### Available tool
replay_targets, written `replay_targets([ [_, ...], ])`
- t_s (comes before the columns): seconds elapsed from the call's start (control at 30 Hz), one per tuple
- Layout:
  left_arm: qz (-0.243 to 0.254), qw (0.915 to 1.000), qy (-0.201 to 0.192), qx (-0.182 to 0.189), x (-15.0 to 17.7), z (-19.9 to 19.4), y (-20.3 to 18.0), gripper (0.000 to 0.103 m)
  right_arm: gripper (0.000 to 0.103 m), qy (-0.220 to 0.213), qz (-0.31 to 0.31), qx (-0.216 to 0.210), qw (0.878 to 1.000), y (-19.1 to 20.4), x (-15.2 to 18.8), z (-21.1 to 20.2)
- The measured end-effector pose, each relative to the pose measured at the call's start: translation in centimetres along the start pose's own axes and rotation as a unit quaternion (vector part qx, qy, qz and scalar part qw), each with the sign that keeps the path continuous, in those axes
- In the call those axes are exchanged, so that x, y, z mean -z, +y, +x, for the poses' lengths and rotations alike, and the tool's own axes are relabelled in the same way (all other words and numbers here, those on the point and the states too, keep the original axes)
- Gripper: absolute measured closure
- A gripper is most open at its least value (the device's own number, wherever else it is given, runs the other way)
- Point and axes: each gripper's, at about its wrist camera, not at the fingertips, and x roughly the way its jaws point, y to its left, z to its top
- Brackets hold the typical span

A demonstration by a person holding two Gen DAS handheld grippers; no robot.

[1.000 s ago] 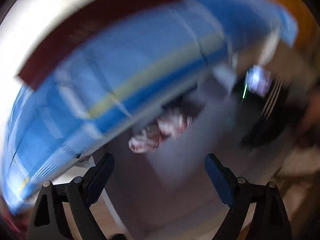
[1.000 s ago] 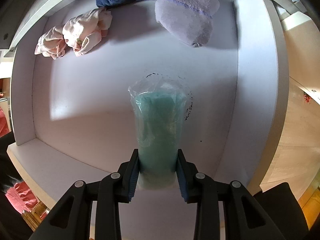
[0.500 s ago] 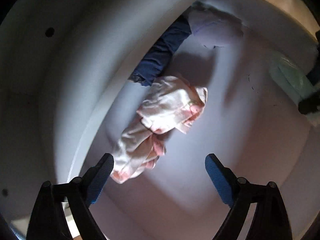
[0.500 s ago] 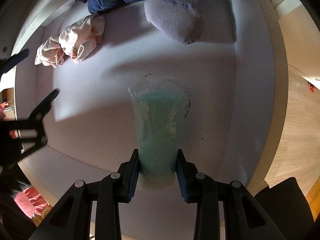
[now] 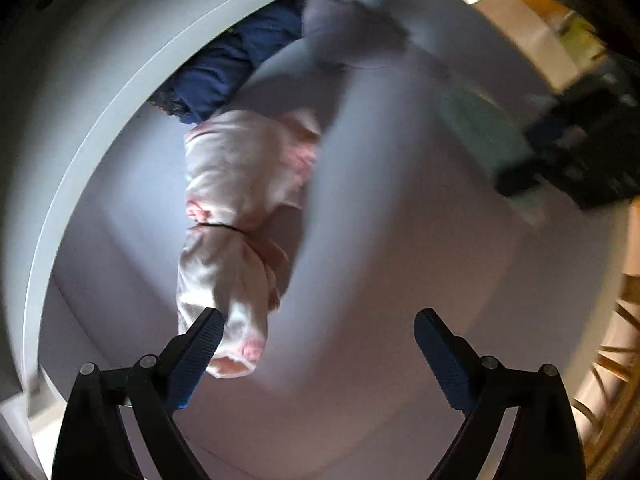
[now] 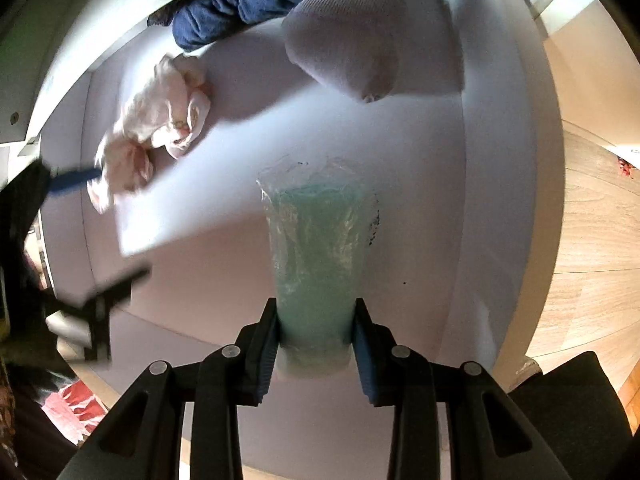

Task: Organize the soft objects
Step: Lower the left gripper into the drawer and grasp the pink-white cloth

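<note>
While the right gripper [image 6: 316, 344] stays out of the reach, its jaws are clenched on a teal bundle in clear plastic wrap [image 6: 316, 248], which lies near the middle of the white shelf [image 6: 420, 200] toward the front edge. The left gripper [image 5: 316, 344] points down with its jaws wide and opening, nothing pressed between them; 1 pad sits against the near end of the pink-and-white garment [image 5: 232, 216], which is off to that side and not centred in the gap. That garment lies toward the left edge of the shelf, cinched by a dark band. A navy cloth [image 6: 236, 8] is bunched against the back edge, and a pale lilac sock bundle [image 6: 344, 52] sits just beside it toward the back right corner.

Likely trouble: closing from this offset would pinch only a loose fold, so the garment could slide out or unroll. Pushing down could shove it into the left wall. The slick wrap may also slip between the right pads if that hand tilts.
</note>
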Motion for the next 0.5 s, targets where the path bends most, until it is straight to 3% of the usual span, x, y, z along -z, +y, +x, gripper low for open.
replay_targets([
  [0.1, -0.069, 0.9965, -0.040, -0.021, 0.5, -1.4, 1.6, 0.006, 0.069, -0.003, 0.000, 0.005, 1.000, -0.2, 0.2, -0.3],
  [0.2, -0.150, 0.9860, -0.053, -0.051, -0.2, -1.4, 3.7, 0.006, 0.069, -0.003, 0.000, 0.009, 1.000, -0.6, 0.6, -0.5],
  [0.37, -0.177, 0.9787, -0.060, -0.084, -2.5, 0.0, 5.1, 0.008, 0.069, 0.000, 0.003, 0.015, 1.000, -0.6, 1.2, 0.1],
  [0.4, -0.177, 0.9784, -0.057, -0.091, -3.0, 0.3, 5.2, 0.012, 0.069, 0.001, 0.004, 0.014, 1.000, -0.7, 1.3, 0.1],
  [0.47, -0.171, 0.9803, -0.048, -0.088, -3.6, 0.8, 4.6, 0.039, 0.069, 0.002, 0.006, 0.015, 1.000, -0.8, 1.3, 0.1],
  [0.5, -0.168, 0.9815, -0.037, -0.084, -3.9, 1.2, 4.6, 0.047, 0.069, 0.001, 0.006, 0.016, 1.000, -0.8, 1.3, 0.0],
])
